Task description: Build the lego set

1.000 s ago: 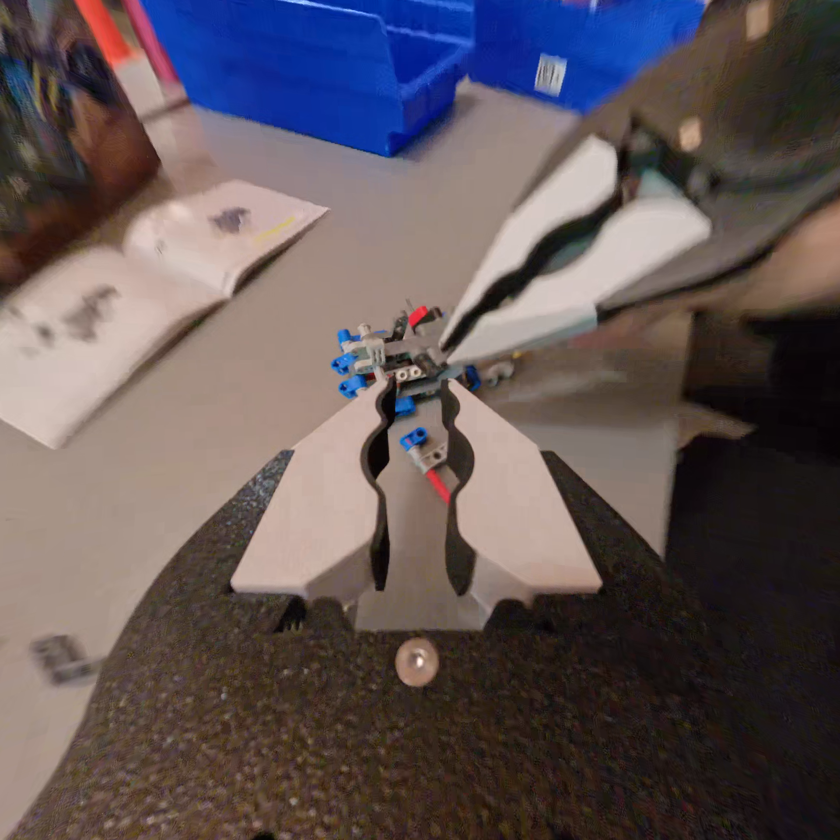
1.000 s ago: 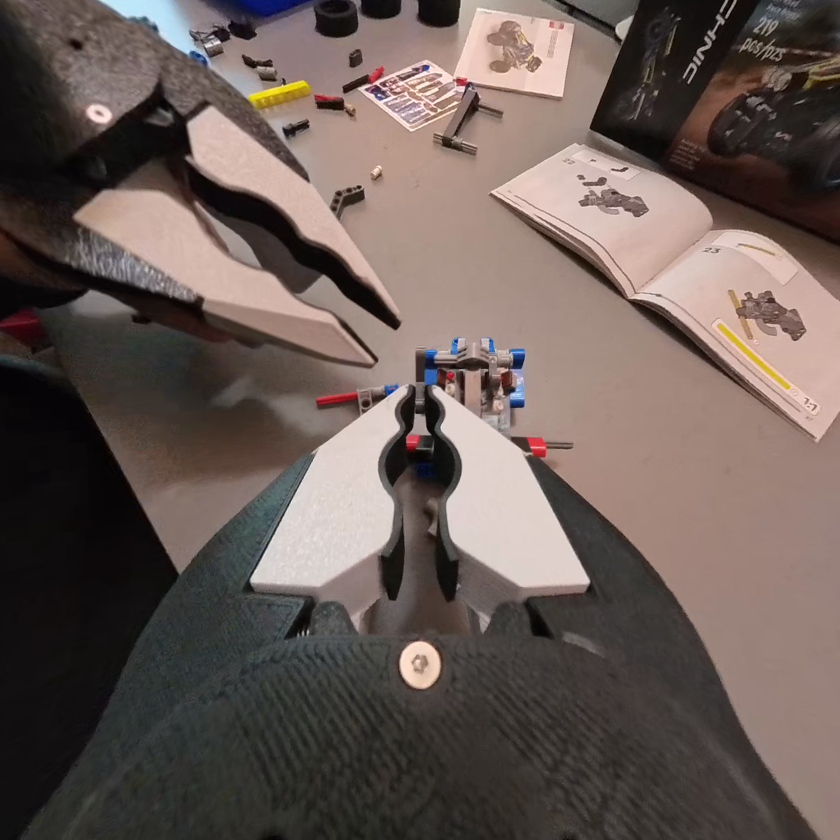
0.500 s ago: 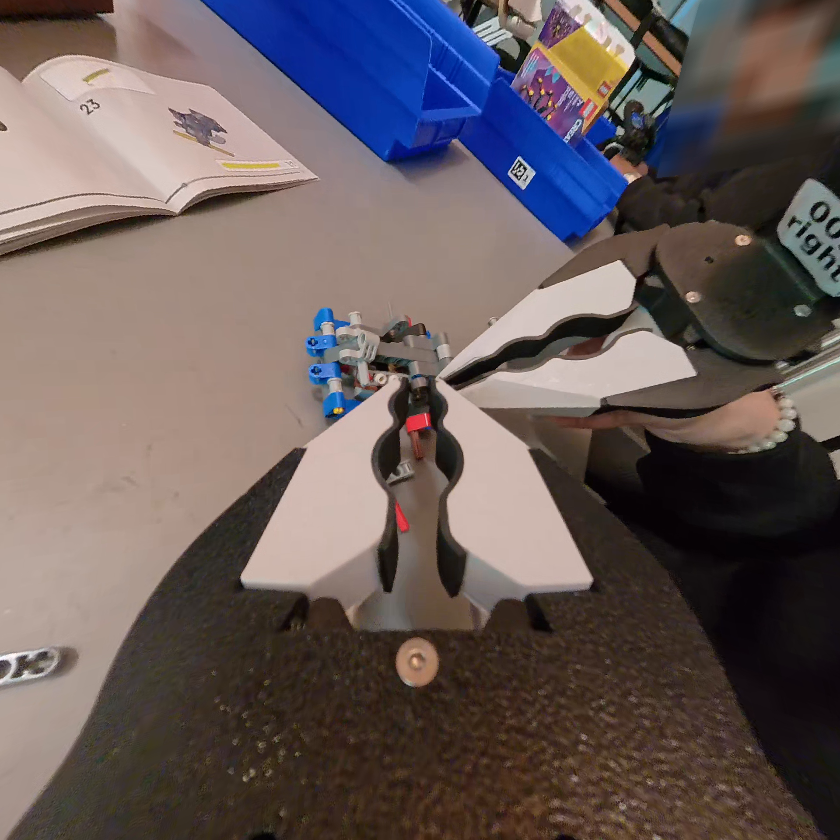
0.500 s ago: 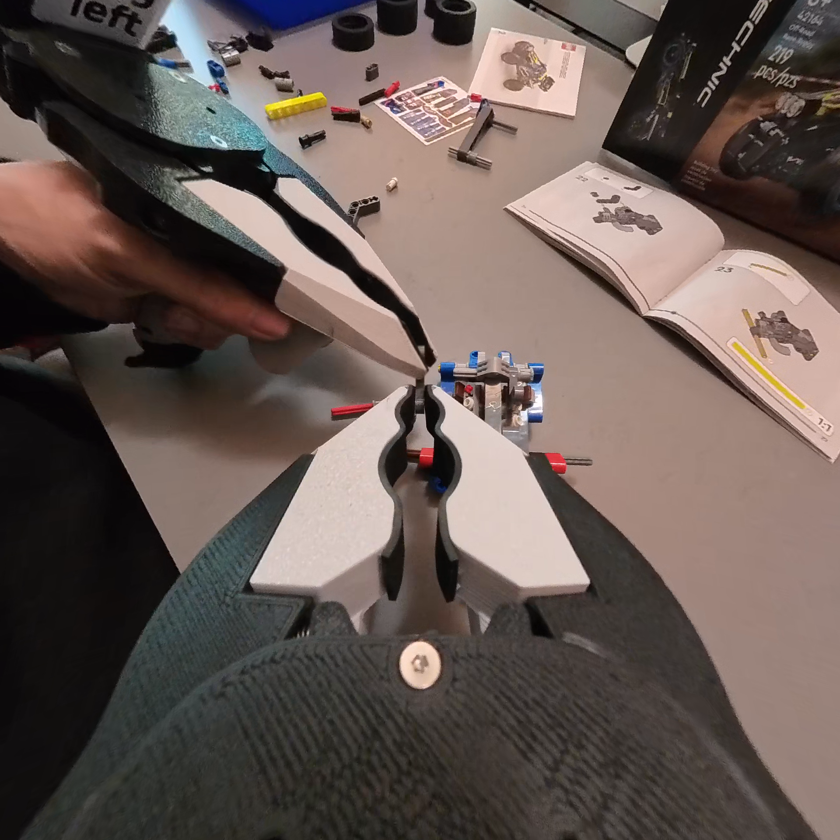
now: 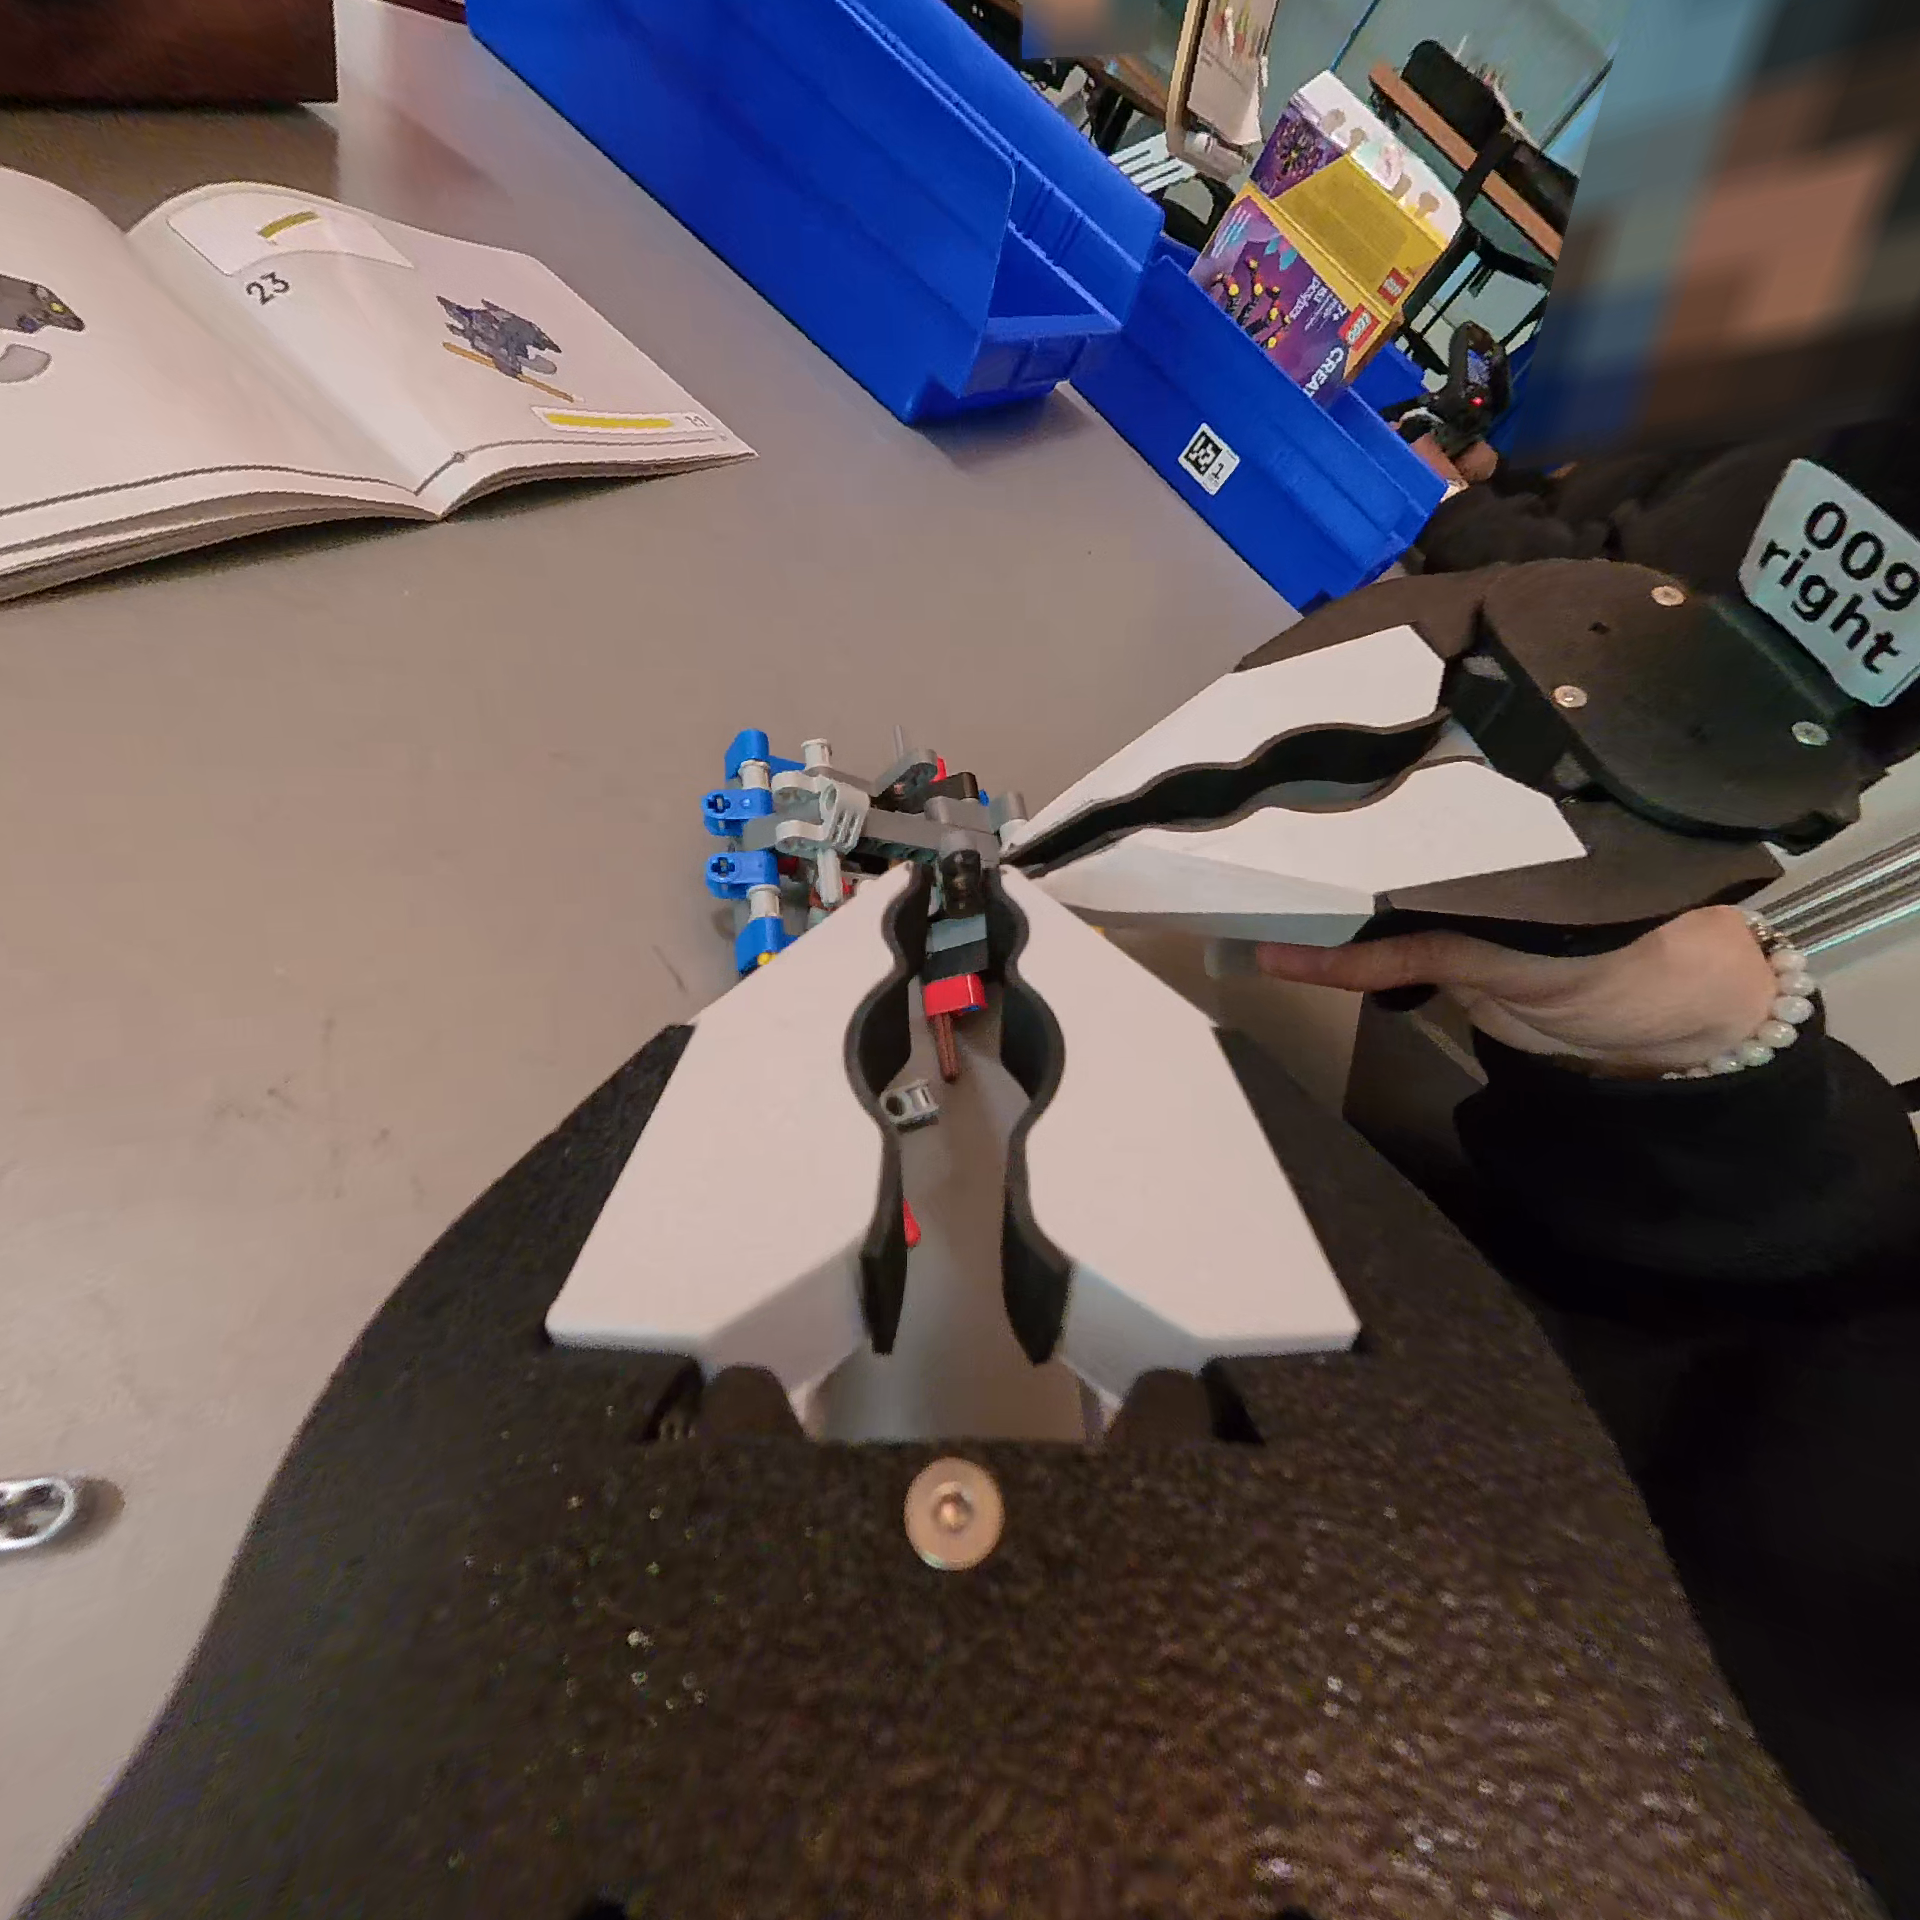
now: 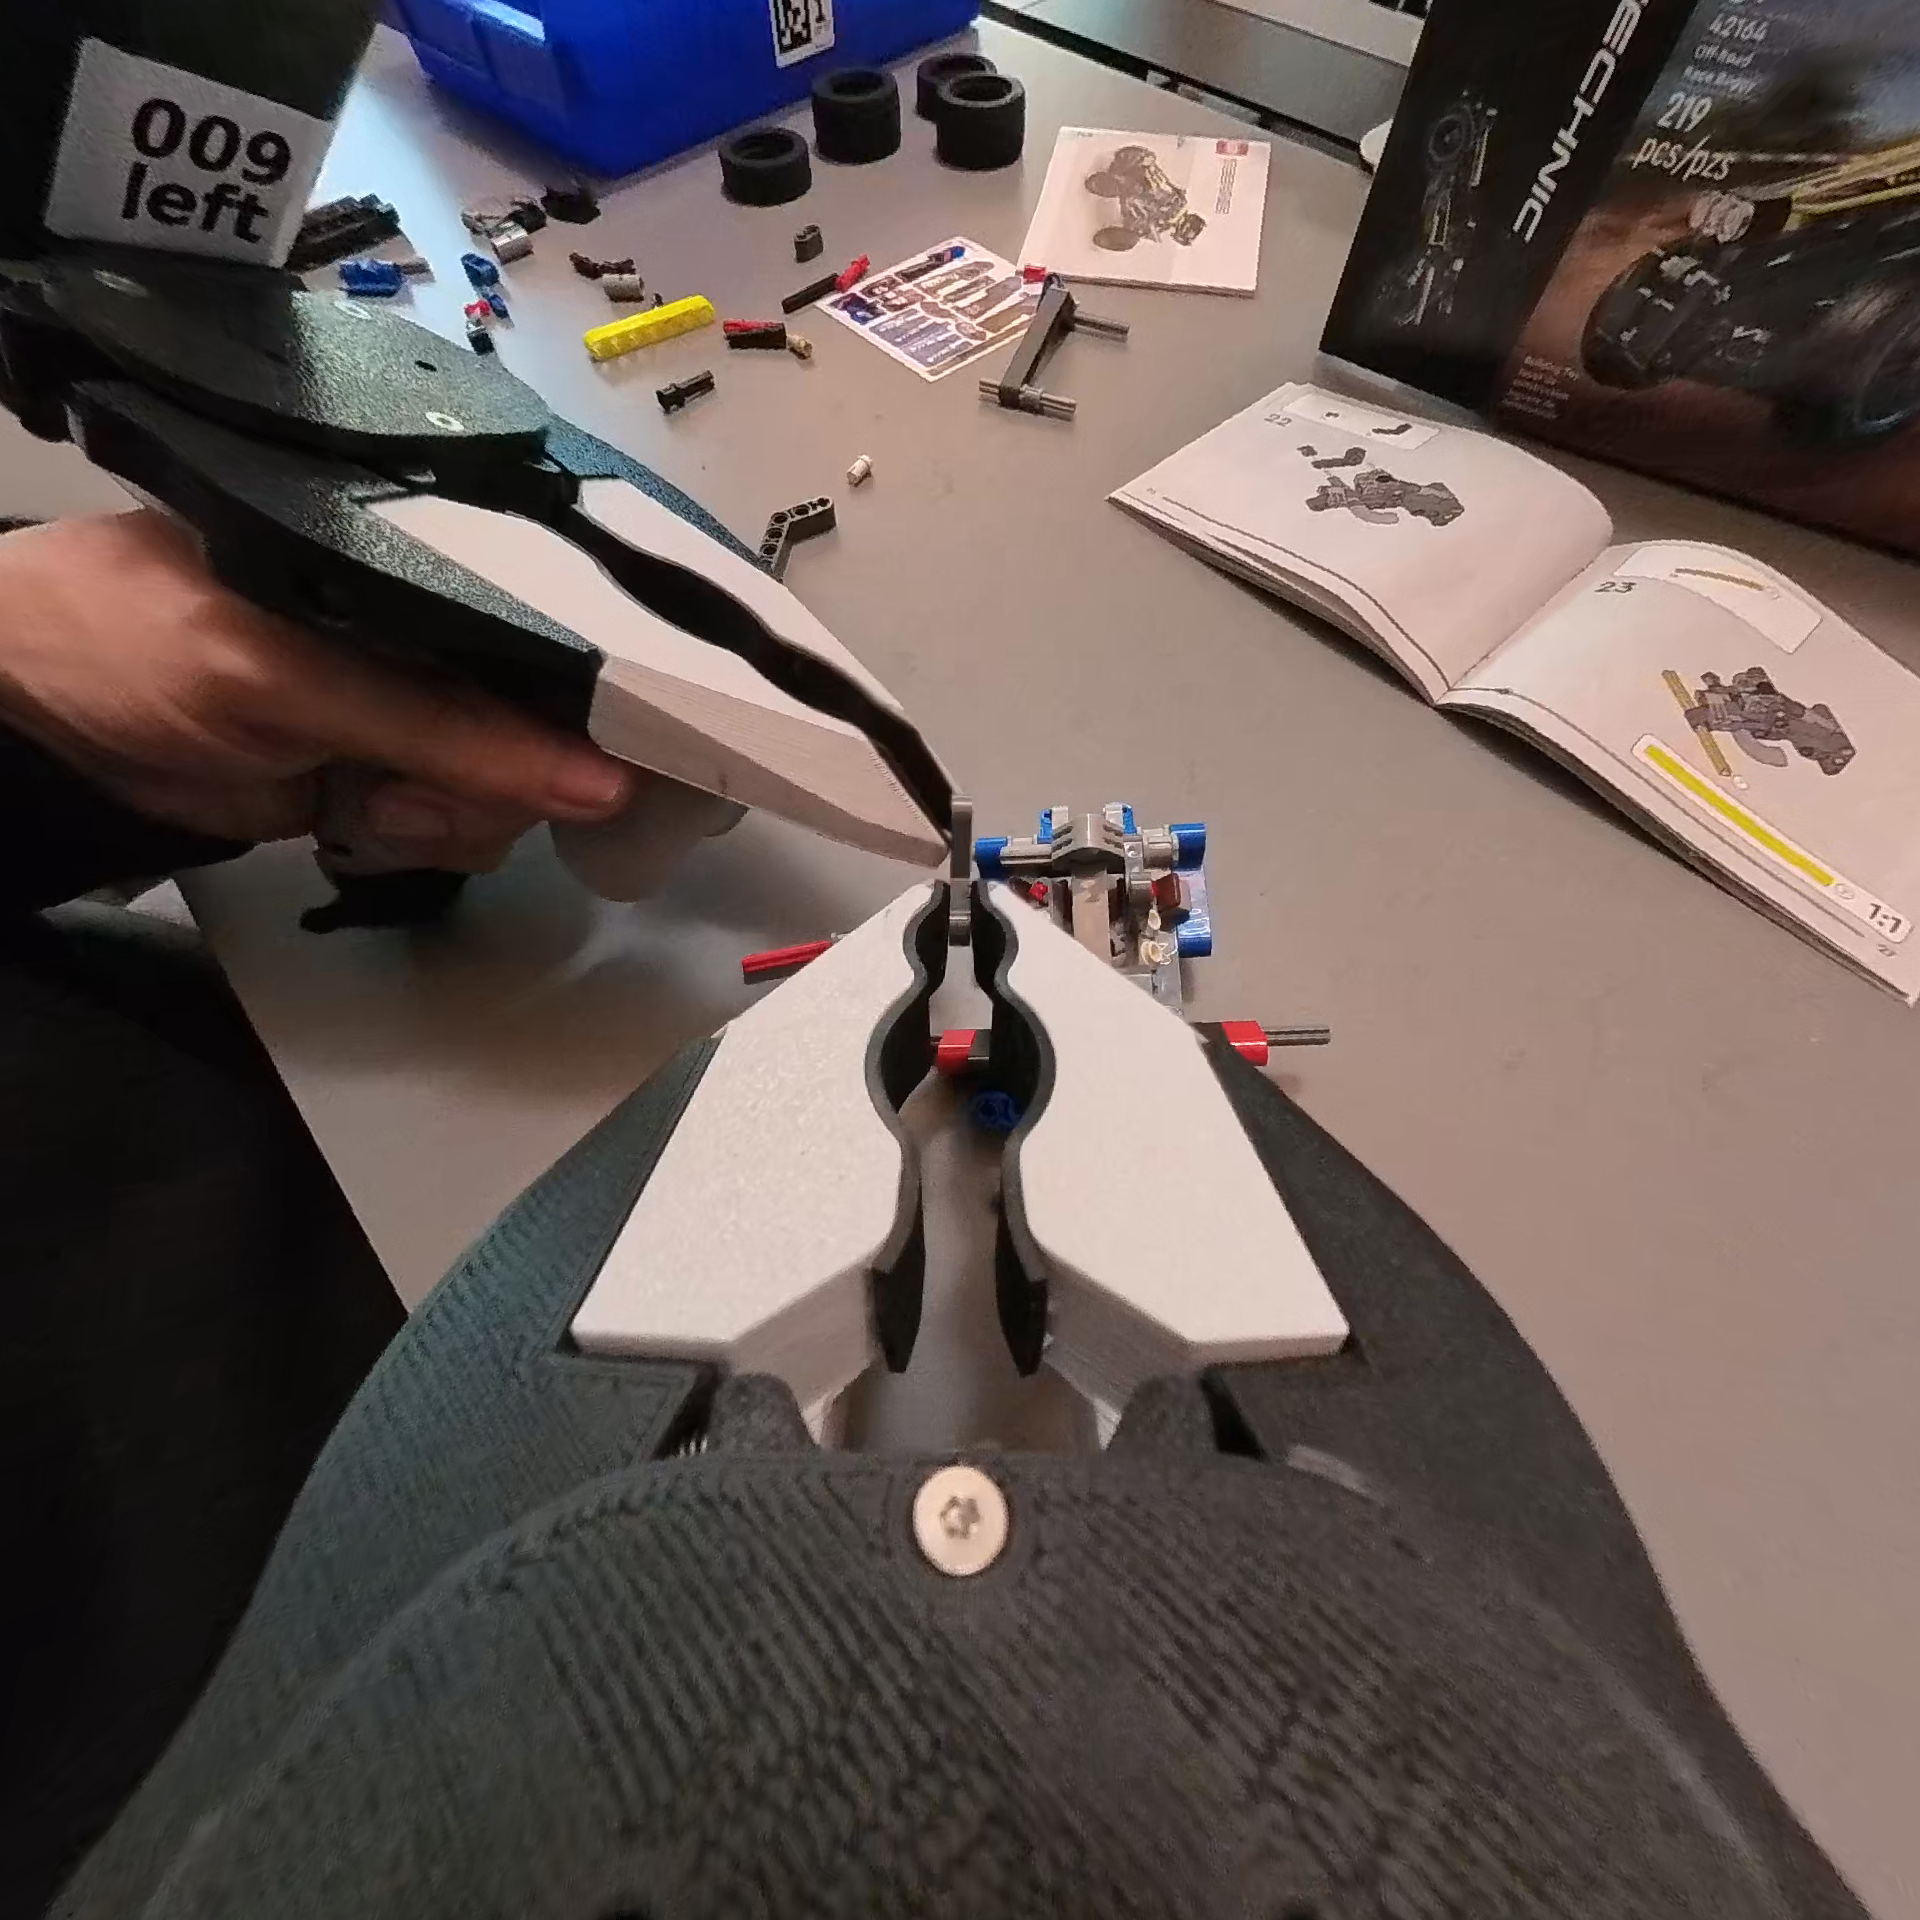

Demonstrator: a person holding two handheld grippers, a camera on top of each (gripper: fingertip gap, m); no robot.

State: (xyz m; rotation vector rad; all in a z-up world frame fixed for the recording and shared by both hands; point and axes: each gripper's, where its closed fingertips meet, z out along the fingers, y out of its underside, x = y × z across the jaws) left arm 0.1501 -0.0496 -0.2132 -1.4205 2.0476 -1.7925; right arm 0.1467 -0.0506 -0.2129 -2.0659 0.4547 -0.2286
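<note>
- The model (image 5: 831,821) is partly hidden behind the left gripper's (image 5: 956,878) fingers; whether both pads press on the part between them cannot be told.
- The booklet (image 5: 312,364) is cut off at the left edge in the left wrist view.
- A mosaic patch covers that view's top right corner.
- The box (image 6: 1683,208) runs off the top and right edges in the right wrist view.
- The loose parts (image 6: 644,312) far off are too small to identify.
- A metal thing (image 5: 36,1512) at the left edge is cut off and blurred.

A grey table (image 6: 1455,1039) carries a half-built toy model (image 6: 1101,883) just ahead of the right claw (image 6: 961,894), an open booklet (image 6: 1538,623) beyond, and loose parts (image 6: 649,327).
</note>
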